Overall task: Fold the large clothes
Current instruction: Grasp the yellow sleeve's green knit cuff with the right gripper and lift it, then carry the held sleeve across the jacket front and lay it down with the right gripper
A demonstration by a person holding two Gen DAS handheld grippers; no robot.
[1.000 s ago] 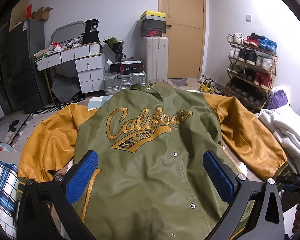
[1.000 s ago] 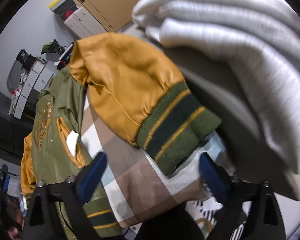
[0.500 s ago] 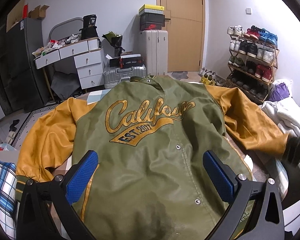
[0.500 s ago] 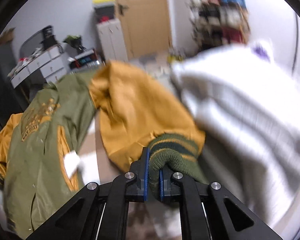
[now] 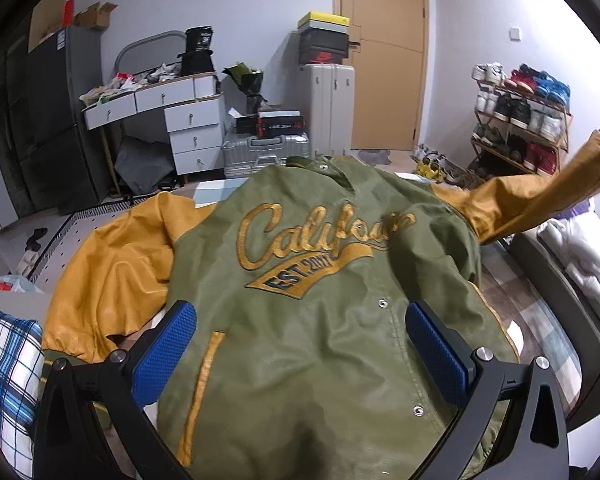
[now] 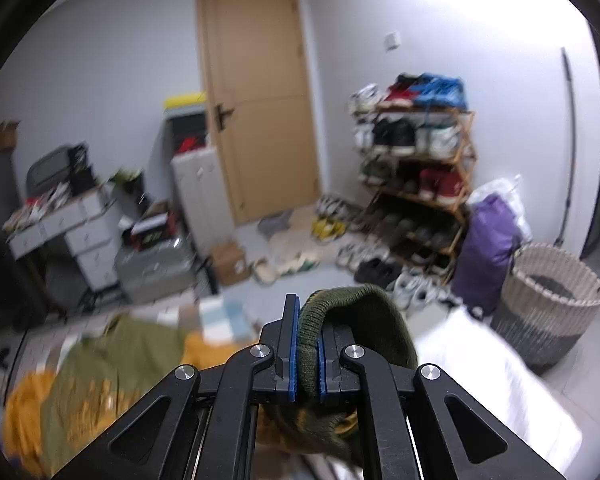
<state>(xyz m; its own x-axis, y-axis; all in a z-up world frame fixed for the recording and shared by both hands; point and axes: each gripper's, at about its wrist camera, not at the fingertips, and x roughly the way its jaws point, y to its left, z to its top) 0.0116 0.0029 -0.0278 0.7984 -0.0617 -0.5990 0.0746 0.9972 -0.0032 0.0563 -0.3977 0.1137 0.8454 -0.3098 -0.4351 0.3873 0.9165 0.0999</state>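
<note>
— Since half a second ago, what moved?
— Up went the mustard sleeve (image 5: 540,196), raised at the right edge of the left view; the right gripper (image 6: 305,354) is clamped on its knit cuff (image 6: 356,320).
— And the other?
— Left gripper (image 5: 300,356) spread wide, holding nothing, over the green varsity jacket (image 5: 308,300) lying front-up mid-frame.

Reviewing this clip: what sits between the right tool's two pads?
The jacket's green knit cuff is pinched between the right tool's pads, seen in the right wrist view.
</note>
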